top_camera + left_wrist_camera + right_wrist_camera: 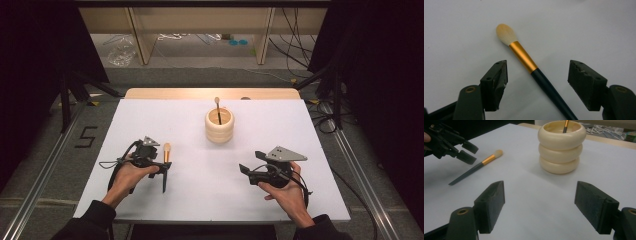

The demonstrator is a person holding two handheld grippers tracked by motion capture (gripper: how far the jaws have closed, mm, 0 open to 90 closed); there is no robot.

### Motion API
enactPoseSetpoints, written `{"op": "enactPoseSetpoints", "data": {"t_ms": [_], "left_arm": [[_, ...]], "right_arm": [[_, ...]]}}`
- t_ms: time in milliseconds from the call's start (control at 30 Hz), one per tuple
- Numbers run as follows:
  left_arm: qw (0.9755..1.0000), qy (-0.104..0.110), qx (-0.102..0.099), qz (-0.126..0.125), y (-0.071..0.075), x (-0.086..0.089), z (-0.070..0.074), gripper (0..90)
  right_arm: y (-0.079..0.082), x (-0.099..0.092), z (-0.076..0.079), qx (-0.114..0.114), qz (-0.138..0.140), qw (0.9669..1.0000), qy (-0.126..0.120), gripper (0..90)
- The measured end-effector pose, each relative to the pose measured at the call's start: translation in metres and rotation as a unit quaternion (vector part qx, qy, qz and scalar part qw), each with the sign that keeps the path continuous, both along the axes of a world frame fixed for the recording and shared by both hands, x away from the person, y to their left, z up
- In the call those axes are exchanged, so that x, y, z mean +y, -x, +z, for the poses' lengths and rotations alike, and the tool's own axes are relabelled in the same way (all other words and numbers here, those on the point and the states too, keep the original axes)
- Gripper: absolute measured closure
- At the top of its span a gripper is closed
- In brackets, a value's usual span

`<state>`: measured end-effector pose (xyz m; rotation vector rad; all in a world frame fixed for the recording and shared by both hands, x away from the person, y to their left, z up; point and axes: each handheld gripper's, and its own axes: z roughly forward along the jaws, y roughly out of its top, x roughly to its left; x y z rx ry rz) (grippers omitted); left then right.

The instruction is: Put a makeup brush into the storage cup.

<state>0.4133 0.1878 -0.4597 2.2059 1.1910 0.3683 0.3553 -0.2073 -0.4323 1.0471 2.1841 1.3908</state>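
Both grippers sit toward the near edge of the white table (200, 200), each held in a person's hand. Left gripper (537, 72) is over the near-left part, tilted down at a makeup brush (534, 68), and its jaws stand apart on either side of the brush's dark handle without touching it, so nothing is gripped. That brush lies flat on the surface, its gold ferrule and pale bristle tip pointing toward the far edge and its thin handle end toward the near edge. In the high view the left gripper (150, 162) is just left of the brush (166, 155). Right gripper (540, 203) is over the near-right part, well apart from the brush, with its jaws wide and empty above bare table; it faces a cream ribbed holder (561, 147). Farther back, around the middle and toward the far edge, that holder (219, 127) stands upright with a second brush (218, 110) standing in it, bristles up.
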Motion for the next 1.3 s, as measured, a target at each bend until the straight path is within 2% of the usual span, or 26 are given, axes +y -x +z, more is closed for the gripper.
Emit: {"op": "enactPoseSetpoints", "data": {"t_ms": [33,100,133,167,267,333,367,400,433,500,533,567,633,700,733,767,800,833,867,900,967,1033,1067,1167,1267,1300], "left_arm": [[0.9999,-0.009,0.003,-0.007,-0.001,0.0,0.0,34.0],[0.9999,-0.012,0.004,-0.004,-0.004,-0.001,0.0,34.9],[0.9998,-0.016,0.003,-0.009,-0.005,-0.001,-0.001,35.6],[0.9998,-0.012,0.013,-0.009,-0.006,-0.002,-0.002,36.6],[0.9993,-0.027,0.017,-0.017,-0.008,-0.005,-0.006,37.8],[0.9994,-0.025,0.017,-0.015,-0.008,-0.005,-0.006,38.4],[0.9995,-0.023,0.016,-0.012,-0.009,-0.006,-0.006,39.2],[0.9994,-0.026,0.015,-0.017,-0.01,-0.004,-0.006,39.8],[0.9995,-0.024,0.009,-0.016,-0.011,-0.004,-0.007,40.3],[0.9995,-0.021,0.015,-0.017,-0.012,-0.003,-0.008,41.2],[0.9993,-0.021,0.025,-0.017,-0.013,-0.003,-0.007,41.5],[0.999,-0.023,0.032,-0.02,-0.014,-0.002,-0.007,42.5],[0.9991,-0.028,0.022,-0.026,-0.015,-0.003,-0.008,43.1],[0.9982,-0.038,0.033,-0.034,-0.016,-0.004,-0.005,43.6],[0.999,-0.027,0.023,-0.028,-0.016,-0.007,-0.007,44.2],[0.9986,-0.031,0.029,-0.033,-0.016,-0.007,-0.007,44.6],[0.9972,-0.043,0.043,-0.044,-0.017,-0.007,-0.006,44.8],[0.9971,-0.047,0.041,-0.043,-0.017,-0.008,-0.006,45.1],[0.998,-0.038,0.032,-0.039,-0.017,-0.009,-0.009,45.3],[0.998,-0.038,0.032,-0.04,-0.017,-0.009,-0.009,45.8],[0.9966,-0.051,0.043,-0.048,-0.018,-0.008,-0.007,46.9],[0.9969,-0.052,0.037,-0.046,-0.019,-0.009,-0.009,47.9],[0.995,-0.063,0.053,-0.056,-0.021,-0.008,-0.007,49.7],[0.9952,-0.058,0.057,-0.054,-0.022,-0.009,-0.008,51.3],[0.9931,-0.073,0.062,-0.068,-0.022,-0.009,-0.009,53.9],[0.9936,-0.069,0.062,-0.064,-0.022,-0.01,-0.01,53.9]], "right_arm": [[0.0,0.0,0.0,-0.003,-0.002,1.0,0.002,25.3],[-0.001,0.001,-0.001,-0.014,-0.001,0.9999,-0.003,25.3],[0.0,0.0,-0.001,-0.012,-0.003,0.9999,0.0,25.4],[-0.001,0.001,-0.002,-0.016,-0.002,0.9999,-0.004,25.3],[-0.001,0.0,-0.002,-0.015,-0.002,0.9999,-0.004,25.3],[-0.001,0.001,-0.002,-0.015,0.0,0.9999,-0.006,25.3],[-0.001,0.001,-0.002,-0.004,0.002,1.0,-0.009,25.3],[0.0,0.0,-0.001,-0.009,-0.002,1.0,0.003,25.3],[0.001,0.0,0.0,-0.003,-0.002,1.0,0.008,25.3],[0.0,0.0,0.0,-0.007,-0.003,1.0,0.006,25.3],[0.0,0.0,0.0,-0.003,-0.001,1.0,0.005,25.3],[-0.001,0.001,-0.002,-0.011,0.003,0.9999,-0.001,25.6],[-0.001,0.002,-0.002,-0.013,0.005,0.9999,0.0,25.6],[-0.001,0.002,-0.002,-0.012,0.006,0.9999,-0.001,25.6],[-0.001,0.002,-0.002,-0.01,0.005,0.9999,0.003,25.6],[-0.001,0.001,-0.002,-0.01,0.005,0.9999,0.003,25.7],[-0.001,0.002,-0.002,-0.012,0.005,0.9999,0.0,25.6],[-0.001,0.002,-0.002,-0.012,0.005,0.9999,-0.001,25.8],[-0.001,0.002,-0.002,-0.012,0.005,0.9999,-0.001,25.8],[-0.001,0.002,-0.003,-0.012,0.005,0.9999,-0.001,25.8],[-0.001,0.002,-0.003,-0.013,0.006,0.9999,-0.001,25.8],[-0.001,0.002,-0.003,-0.012,0.007,0.9999,-0.001,25.9],[-0.001,0.002,-0.003,-0.011,0.007,0.9999,-0.001,26.0],[-0.001,0.002,-0.002,-0.008,0.007,0.9999,0.004,26.1],[-0.001,0.002,-0.003,-0.011,0.007,0.9999,-0.001,26.2],[-0.001,0.002,-0.003,-0.011,0.007,0.9999,-0.001,26.2]]}}
